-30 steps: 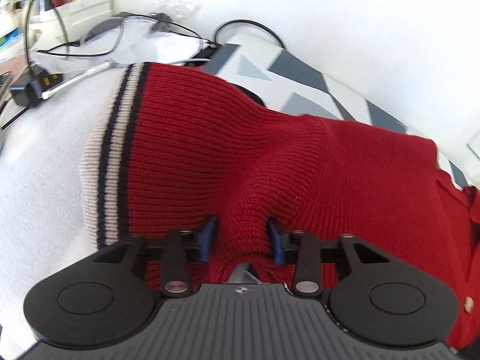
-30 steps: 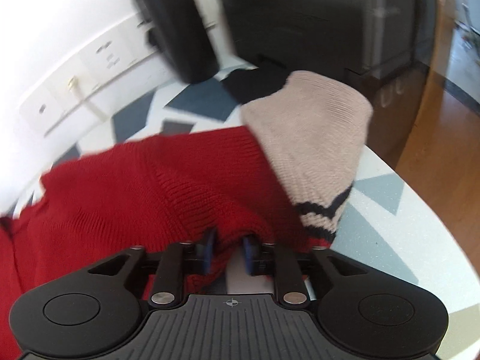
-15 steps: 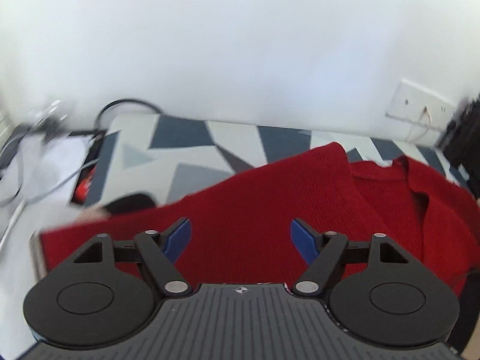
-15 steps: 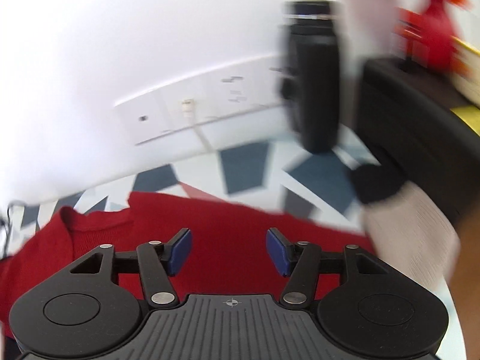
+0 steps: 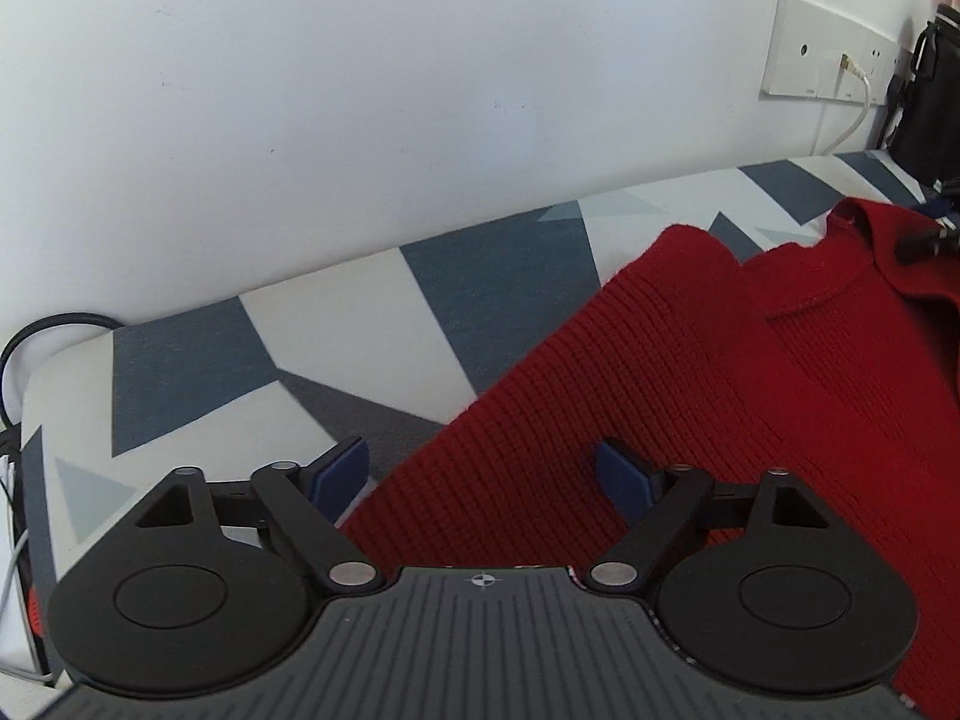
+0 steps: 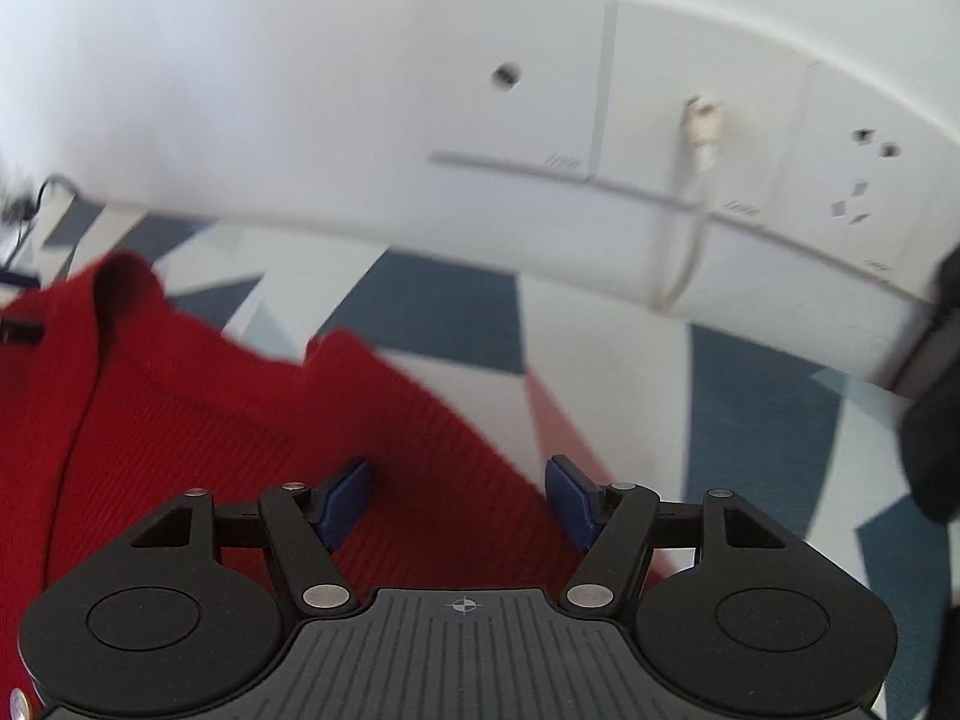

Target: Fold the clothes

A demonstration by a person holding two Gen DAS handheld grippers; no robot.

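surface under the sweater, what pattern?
Angular patches of dark blue, grey and white on the surface under the red sweater; clearest in the left wrist view.

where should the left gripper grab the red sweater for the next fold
Probably the straight knit edge of the red sweater lying flat beside the left gripper, whose jaws are opening and empty. Come down from above, one pad sliding under from the patterned table side.

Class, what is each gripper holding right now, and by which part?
Nothing. Both the left gripper and right gripper are opening, pads clear of the red sweater.
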